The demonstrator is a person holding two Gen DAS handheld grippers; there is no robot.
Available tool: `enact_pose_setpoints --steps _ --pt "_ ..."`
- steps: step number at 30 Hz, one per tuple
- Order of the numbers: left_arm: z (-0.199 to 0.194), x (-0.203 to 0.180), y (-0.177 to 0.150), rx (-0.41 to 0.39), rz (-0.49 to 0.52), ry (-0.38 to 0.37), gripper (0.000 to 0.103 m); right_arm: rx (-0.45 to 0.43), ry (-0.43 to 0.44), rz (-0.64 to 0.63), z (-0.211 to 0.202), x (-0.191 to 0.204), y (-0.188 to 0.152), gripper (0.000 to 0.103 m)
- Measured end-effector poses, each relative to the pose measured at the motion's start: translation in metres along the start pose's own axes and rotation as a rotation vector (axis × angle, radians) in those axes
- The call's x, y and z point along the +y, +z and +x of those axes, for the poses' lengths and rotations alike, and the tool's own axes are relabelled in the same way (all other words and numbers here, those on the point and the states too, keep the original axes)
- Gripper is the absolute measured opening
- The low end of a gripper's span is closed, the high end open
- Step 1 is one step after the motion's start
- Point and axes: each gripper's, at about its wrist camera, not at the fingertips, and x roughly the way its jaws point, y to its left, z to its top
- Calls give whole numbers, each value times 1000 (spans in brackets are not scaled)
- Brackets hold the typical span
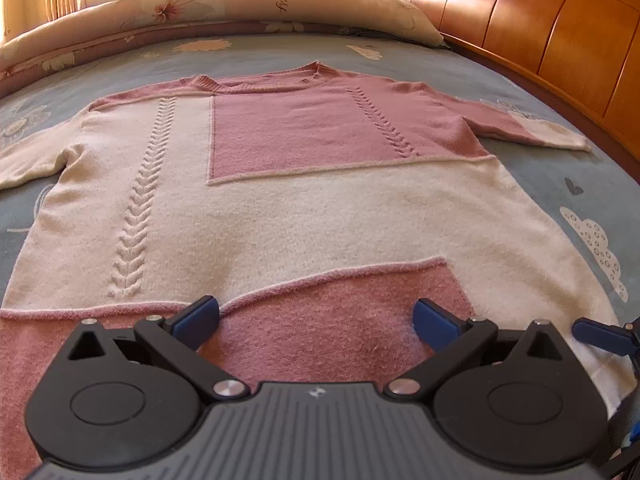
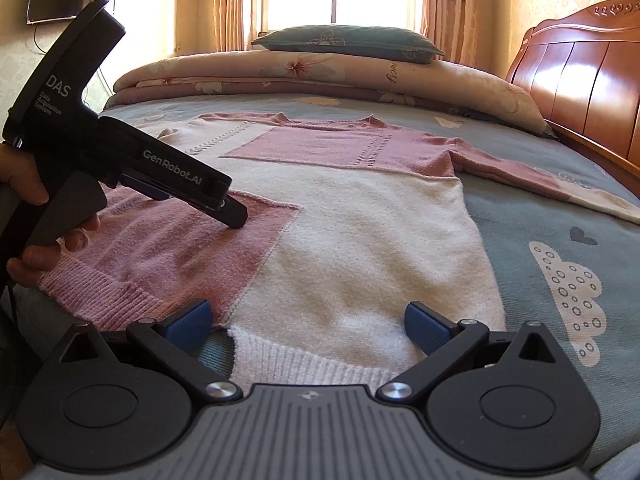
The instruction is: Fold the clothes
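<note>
A pink and cream knit sweater (image 1: 304,208) lies flat and face up on the bed, collar far, sleeves spread to both sides; it also shows in the right wrist view (image 2: 360,220). My left gripper (image 1: 316,316) is open, its blue pads over the pink panel near the hem; it also shows from the side in the right wrist view (image 2: 234,216), tips low over the pink panel. My right gripper (image 2: 308,322) is open over the cream ribbed hem (image 2: 304,364). One of its blue fingertips (image 1: 600,334) shows at the right edge of the left wrist view.
The blue patterned bedsheet (image 2: 560,240) surrounds the sweater. A folded floral quilt (image 2: 320,72) and a blue pillow (image 2: 348,42) lie at the far side. A wooden headboard (image 2: 580,80) runs along the right. A window with curtains stands behind.
</note>
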Motion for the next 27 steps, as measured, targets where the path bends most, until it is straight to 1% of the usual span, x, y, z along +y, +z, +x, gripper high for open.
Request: enact_pose_setpoints --steps 7,14,16,18,20,22,24,27 --pt "3 -2 8 40 -33 22 103 6 -3 -3 0 -1 0 103" --pt "-1 -3 15 77 6 38 102 14 -2 -6 -1 -1 1 103" --pt "-12 1 20 45 3 64 102 14 1 -4 0 -1 1 103" --pt "-27 7 25 -8 7 88 102 18 3 -2 0 -2 2 103" --pt "-45 15 32 -60 -5 93 102 23 4 0 1 -2 2 103" --pt "-62 26 39 -95 -30 86 102 28 5 -2 1 -2 3 103" --pt "-77 40 47 -110 -63 82 102 35 13 5 0 -3 5 103" --pt "-95 69 62 -99 -135 78 102 35 46 69 -4 -11 10 103"
